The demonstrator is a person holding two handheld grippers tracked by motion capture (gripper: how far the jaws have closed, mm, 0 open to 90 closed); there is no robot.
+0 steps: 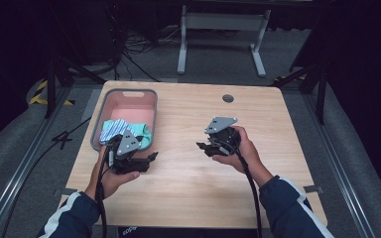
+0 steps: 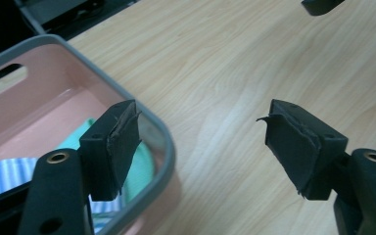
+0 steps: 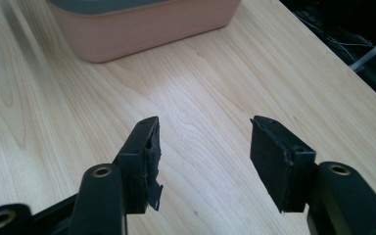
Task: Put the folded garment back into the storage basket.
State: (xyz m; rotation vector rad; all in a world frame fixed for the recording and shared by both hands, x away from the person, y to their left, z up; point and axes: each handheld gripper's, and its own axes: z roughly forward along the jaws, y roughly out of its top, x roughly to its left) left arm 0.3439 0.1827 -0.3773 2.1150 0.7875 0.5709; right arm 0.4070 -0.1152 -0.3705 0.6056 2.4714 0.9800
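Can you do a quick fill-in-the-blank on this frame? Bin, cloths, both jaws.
1. The folded cloths lie inside the pink ____.
2. The left gripper has its jaws ____, with nothing between them.
3. The right gripper hovers over bare ____ tabletop.
4. The bin has a ____ rim.

Missing words: bin; open; wooden; grey

A pink tub (image 1: 129, 101) with a grey rim sits at the table's upper left, holding striped (image 1: 113, 130) and green cloths (image 1: 141, 131).
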